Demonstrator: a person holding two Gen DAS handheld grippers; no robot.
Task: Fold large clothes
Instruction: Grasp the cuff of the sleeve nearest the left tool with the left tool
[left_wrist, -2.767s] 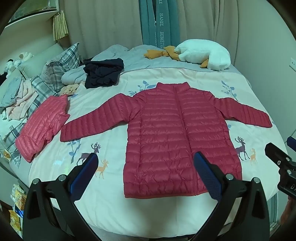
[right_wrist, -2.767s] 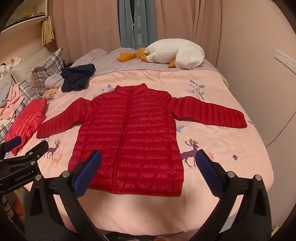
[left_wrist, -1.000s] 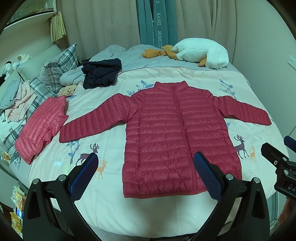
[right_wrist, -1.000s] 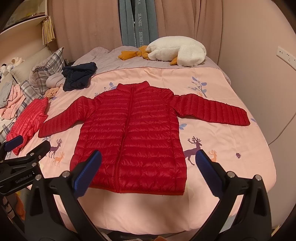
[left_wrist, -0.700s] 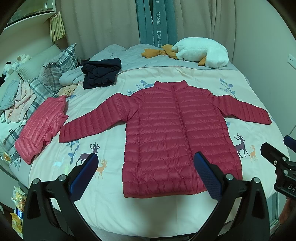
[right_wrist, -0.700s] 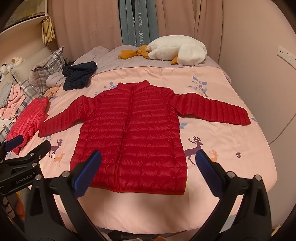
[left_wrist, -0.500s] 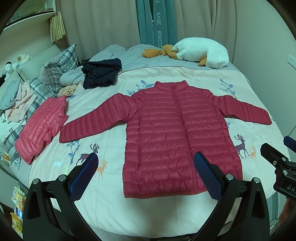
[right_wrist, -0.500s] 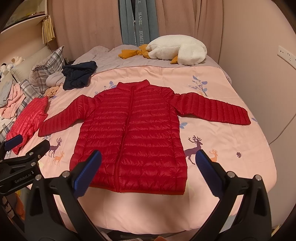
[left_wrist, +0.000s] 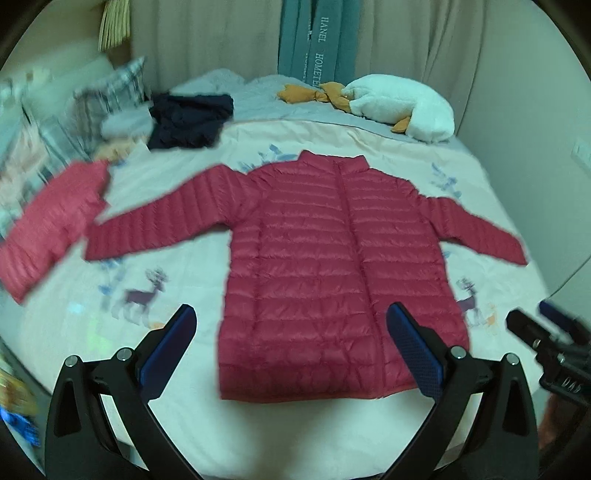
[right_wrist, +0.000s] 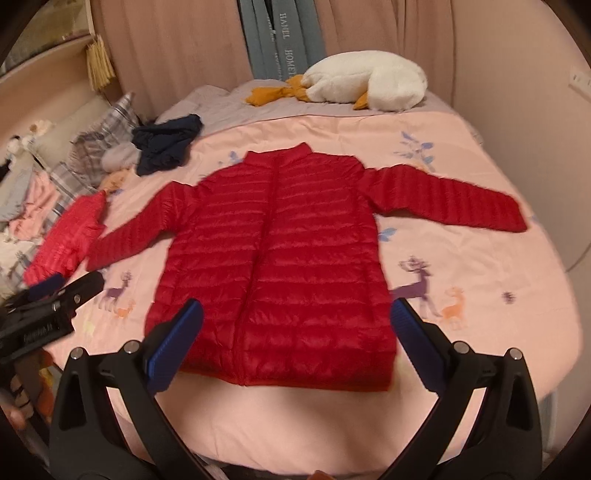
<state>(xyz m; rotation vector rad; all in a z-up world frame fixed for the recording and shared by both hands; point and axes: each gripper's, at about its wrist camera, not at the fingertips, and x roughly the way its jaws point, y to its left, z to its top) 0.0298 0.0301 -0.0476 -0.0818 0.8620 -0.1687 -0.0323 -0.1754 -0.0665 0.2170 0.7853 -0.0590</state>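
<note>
At twelve o'clock from both wide-spread grippers, left gripper (left_wrist: 291, 343) and right gripper (right_wrist: 295, 339), the red quilted puffer jacket (left_wrist: 332, 273) is lying flat, collar far, hem nearest.

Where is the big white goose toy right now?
In both views the white goose plush lies at the far end of the bed, toward the right by the curtain, beyond the red jacket's collar.

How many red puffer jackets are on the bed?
2: one red puffer jacket spread flat mid-bed, one folded jacket at the left edge. More may hide in the blurred clothes pile.
</note>
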